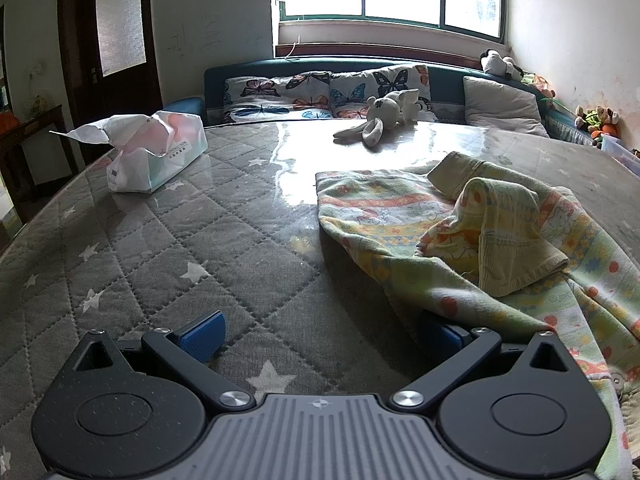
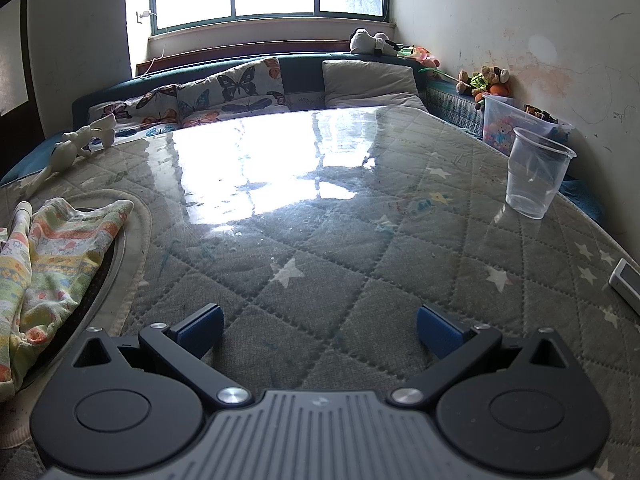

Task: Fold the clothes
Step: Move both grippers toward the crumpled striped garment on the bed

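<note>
The garment, a small pastel-printed piece of children's clothing with ribbed yellow cuffs, is lying crumpled on the right side of the quilted, glossy-covered table, with one sleeve or leg doubled over its middle. It looks light, soft and limp, so it is likely to sag and bunch when lifted rather than hold a shape; the slick cover beneath may let it slide when dragged. The flat near-left hem and the ribbed cuff seem the firmest places to pinch, since a doubled edge gives the pads more to bite on.

The left gripper is pointing downward over the table's near edge, its jaws spread wide and gripping nothing; its right finger is sitting just beside, perhaps under, the garment's near edge. The right gripper is hovering over bare quilting, jaws likewise spread and empty, with the garment well off to its left.

Farther out, a tissue pack is sitting at far left, a plush rabbit at the far edge, and a clear plastic cup at far right.
</note>
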`<state>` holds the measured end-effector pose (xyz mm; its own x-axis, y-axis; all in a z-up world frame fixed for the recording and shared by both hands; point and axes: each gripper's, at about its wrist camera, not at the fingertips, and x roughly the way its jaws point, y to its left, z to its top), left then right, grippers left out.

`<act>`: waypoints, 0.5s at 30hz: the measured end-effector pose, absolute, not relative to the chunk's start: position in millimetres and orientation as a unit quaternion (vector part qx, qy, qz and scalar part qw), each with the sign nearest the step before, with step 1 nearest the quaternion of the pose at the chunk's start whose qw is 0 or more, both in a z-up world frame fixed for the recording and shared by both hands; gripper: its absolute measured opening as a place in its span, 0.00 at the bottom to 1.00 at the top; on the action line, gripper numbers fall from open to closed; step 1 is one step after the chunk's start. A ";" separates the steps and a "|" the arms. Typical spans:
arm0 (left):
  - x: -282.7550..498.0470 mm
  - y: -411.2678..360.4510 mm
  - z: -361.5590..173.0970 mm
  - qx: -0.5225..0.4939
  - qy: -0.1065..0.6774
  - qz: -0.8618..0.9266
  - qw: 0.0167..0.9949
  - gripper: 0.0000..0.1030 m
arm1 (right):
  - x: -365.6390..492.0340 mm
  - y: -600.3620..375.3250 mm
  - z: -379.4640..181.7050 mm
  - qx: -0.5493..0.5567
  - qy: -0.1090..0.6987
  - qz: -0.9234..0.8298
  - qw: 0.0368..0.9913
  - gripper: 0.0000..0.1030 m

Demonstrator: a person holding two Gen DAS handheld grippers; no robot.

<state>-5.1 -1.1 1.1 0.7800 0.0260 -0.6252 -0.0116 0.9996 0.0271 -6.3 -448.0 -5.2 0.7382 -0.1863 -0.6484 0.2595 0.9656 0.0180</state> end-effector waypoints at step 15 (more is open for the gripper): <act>-45.7 -13.9 9.1 0.016 0.346 0.017 0.938 1.00 | -8.5 -445.4 -4.0 0.047 0.343 -0.125 0.930 1.00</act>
